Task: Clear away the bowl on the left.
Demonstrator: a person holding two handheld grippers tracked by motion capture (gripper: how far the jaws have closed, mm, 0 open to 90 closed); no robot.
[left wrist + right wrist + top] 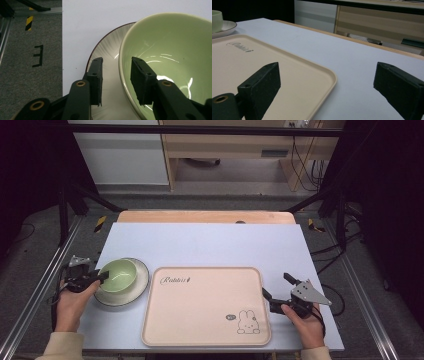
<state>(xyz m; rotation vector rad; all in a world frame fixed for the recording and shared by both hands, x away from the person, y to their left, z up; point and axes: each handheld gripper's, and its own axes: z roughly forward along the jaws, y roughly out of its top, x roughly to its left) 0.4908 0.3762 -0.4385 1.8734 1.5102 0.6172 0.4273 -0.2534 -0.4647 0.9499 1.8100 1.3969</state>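
A pale blue mat (210, 245) covers the table, and a strip of bare wood (205, 216) shows along its far edge. Grey carpet (30, 270) lies to the left and right of the table, with yellow-and-black tape marks (100, 223) near its far corners. Beyond the table stand a white cabinet (120, 155) at far left and a wooden desk (225, 145) at far right, with black cables (305, 165) hanging beside the desk.

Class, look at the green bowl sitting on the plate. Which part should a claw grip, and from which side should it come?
Grip the green bowl by its rim wall, from its left side. The rim is thin and open upward, so one jaw fits inside and one outside, above the plate. The left claw already straddles it there, jaws not yet closed.
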